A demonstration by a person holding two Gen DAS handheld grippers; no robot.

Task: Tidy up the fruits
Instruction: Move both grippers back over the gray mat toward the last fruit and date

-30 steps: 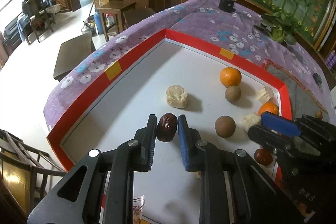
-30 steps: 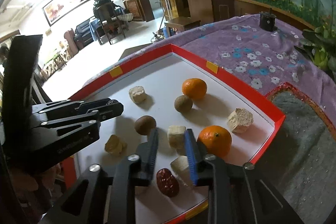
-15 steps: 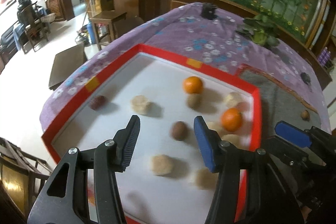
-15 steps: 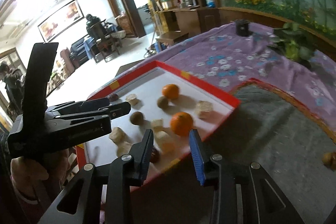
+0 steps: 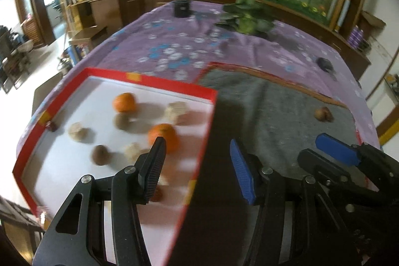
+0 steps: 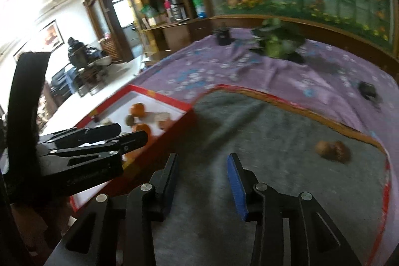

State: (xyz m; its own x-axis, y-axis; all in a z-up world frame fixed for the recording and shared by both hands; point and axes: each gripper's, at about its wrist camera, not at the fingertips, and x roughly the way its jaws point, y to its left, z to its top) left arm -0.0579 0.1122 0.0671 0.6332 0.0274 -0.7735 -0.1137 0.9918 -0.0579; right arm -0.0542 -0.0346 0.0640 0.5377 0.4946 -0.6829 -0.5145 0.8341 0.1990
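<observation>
My left gripper (image 5: 197, 161) no longer pinches the date (image 5: 51, 126); its jaws gape. Both my grippers now hang right, toward the grey mat (image 6: 274, 146).

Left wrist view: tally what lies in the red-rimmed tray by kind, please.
Oranges: 2
Brown round fruits: 2
Pale chunks: 4, one half hidden by the left tongs
Red dates: 2
Total: 10, as far as the blur allows.
</observation>
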